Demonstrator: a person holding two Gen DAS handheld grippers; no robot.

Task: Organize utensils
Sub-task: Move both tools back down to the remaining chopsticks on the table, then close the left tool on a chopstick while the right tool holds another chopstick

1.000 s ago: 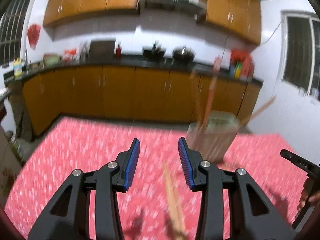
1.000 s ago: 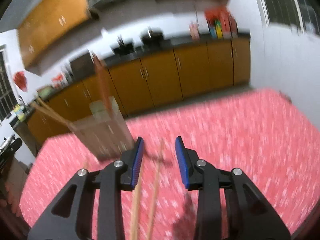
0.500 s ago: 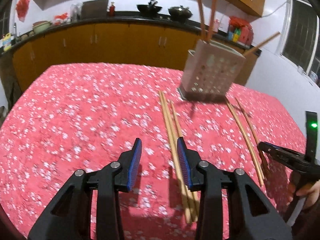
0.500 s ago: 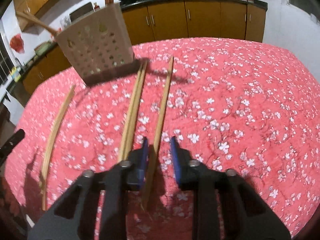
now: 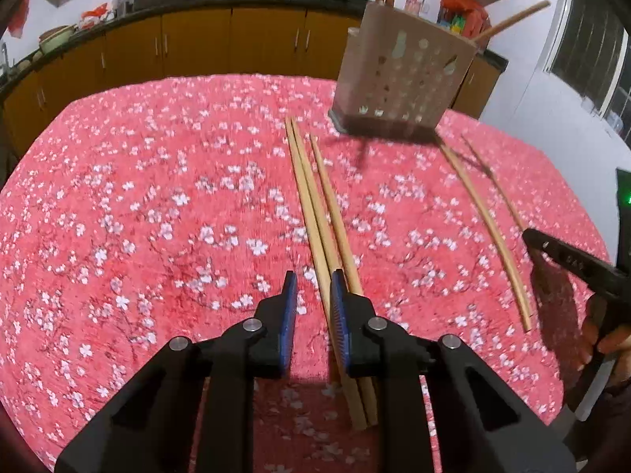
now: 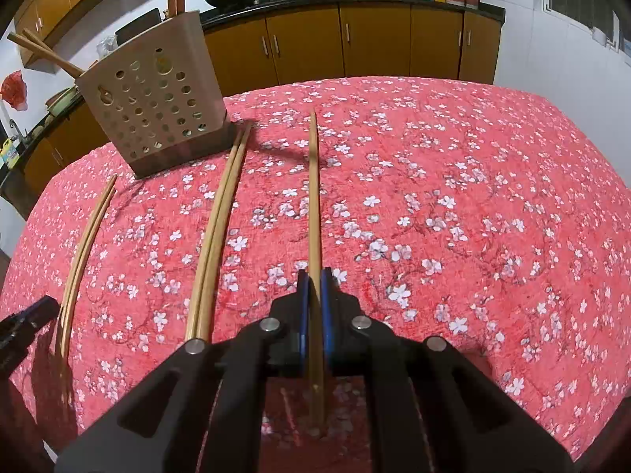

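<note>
Chopsticks lie scattered on the red flowered tablecloth (image 6: 473, 181) in front of me. Going left to right in my right wrist view: a pair (image 6: 81, 244) near the left edge, another pair (image 6: 217, 228) side by side in the middle, then a single chopstick (image 6: 313, 197), which my right gripper (image 6: 311, 311) has pinched between its blue pads near its close end. The perforated beige holder (image 6: 154, 106) stands at the back left, sticks leaning out of its top. My left gripper (image 5: 311, 307) is narrowly parted, with a chopstick trio (image 5: 319, 216) under its right finger; I cannot tell whether it touches them.
</note>
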